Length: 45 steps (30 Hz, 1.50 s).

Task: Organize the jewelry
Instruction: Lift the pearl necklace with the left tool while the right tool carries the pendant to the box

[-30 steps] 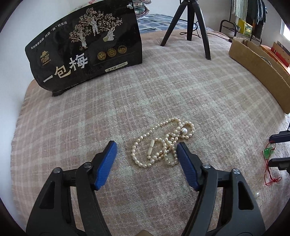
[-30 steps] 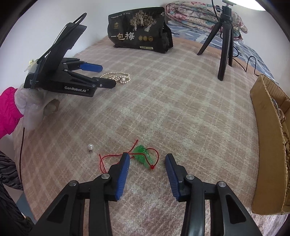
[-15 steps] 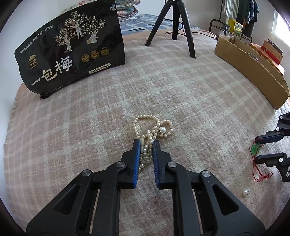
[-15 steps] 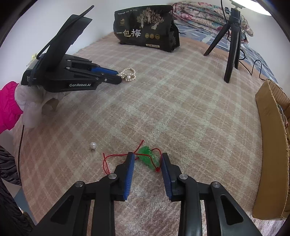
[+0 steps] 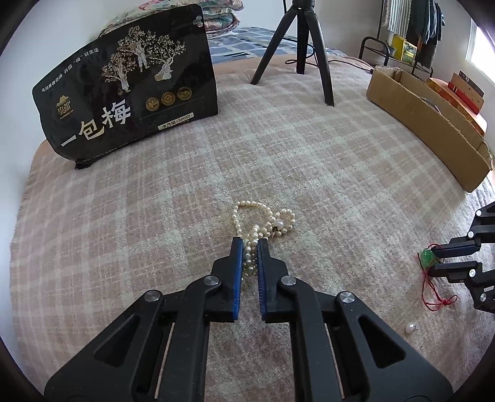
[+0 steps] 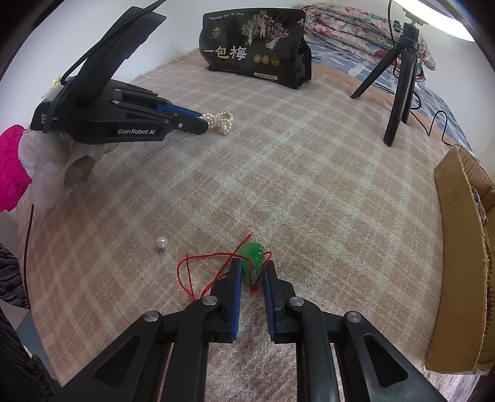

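A cream pearl necklace [image 5: 266, 216] lies bunched on the pink plaid blanket. My left gripper [image 5: 250, 244] is shut on its near strands; it also shows in the right wrist view [image 6: 201, 122] with the necklace [image 6: 221, 122] at its tips. A green pendant [image 6: 252, 256] on a red cord [image 6: 185, 272] lies near the front. My right gripper [image 6: 251, 266] is shut on the pendant; in the left wrist view it shows at the right edge [image 5: 439, 258] with the pendant [image 5: 427, 256]. A loose pearl earring [image 6: 161, 241] lies left of the cord.
A black snack bag [image 5: 130, 102] stands at the back left. A black tripod [image 5: 303, 46] stands at the back. A cardboard box [image 5: 430, 130] runs along the right side, also in the right wrist view [image 6: 458, 263]. Folded bedding [image 6: 355, 27] lies behind.
Both grippers have closed: the left went from wide open to shut on the pearl strands, the right narrowed onto the green pendant. Both moved slightly forward.
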{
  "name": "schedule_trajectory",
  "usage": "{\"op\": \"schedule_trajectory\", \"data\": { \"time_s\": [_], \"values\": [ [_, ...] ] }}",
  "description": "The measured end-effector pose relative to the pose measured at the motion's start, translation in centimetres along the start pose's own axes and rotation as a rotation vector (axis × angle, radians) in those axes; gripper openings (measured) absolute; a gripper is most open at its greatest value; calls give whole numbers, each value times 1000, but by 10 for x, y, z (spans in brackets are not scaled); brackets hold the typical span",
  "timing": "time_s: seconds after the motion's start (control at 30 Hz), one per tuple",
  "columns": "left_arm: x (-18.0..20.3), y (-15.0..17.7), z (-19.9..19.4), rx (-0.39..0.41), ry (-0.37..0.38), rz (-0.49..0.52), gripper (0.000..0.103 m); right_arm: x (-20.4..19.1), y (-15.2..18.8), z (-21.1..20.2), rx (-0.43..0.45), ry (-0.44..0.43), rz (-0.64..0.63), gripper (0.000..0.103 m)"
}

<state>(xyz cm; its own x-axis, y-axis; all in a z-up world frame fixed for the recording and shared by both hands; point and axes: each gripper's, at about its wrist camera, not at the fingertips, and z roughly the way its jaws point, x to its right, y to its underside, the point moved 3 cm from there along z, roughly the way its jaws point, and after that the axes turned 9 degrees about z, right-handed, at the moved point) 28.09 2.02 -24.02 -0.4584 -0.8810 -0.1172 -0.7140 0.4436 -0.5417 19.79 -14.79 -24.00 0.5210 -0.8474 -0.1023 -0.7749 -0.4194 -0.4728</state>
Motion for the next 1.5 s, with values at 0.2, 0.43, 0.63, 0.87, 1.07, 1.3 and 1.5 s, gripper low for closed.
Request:
{"op": "schedule_trajectory", "data": {
  "time_s": [0.2,0.43,0.63,0.87,1.07,1.3,1.5],
  "values": [
    [-4,-8,-13,29,-12,-17,6,-1,1,-8,9,8,-3,11],
    [-8,-19,-37,80,-26,-39,6,1,-3,-25,46,17,10,11],
    [-16,-28,-60,126,-35,-73,6,3,-7,-40,80,22,26,11],
    [-13,-37,-86,175,-36,-89,6,7,-12,-63,129,29,47,11],
    [-1,-48,-101,207,-25,-86,6,18,-16,-85,178,46,84,11],
    [20,-64,-115,250,3,-75,6,38,-18,-115,245,68,139,11],
    [42,-81,-122,278,35,-55,6,58,-16,-137,288,89,190,11]
  ]
}}
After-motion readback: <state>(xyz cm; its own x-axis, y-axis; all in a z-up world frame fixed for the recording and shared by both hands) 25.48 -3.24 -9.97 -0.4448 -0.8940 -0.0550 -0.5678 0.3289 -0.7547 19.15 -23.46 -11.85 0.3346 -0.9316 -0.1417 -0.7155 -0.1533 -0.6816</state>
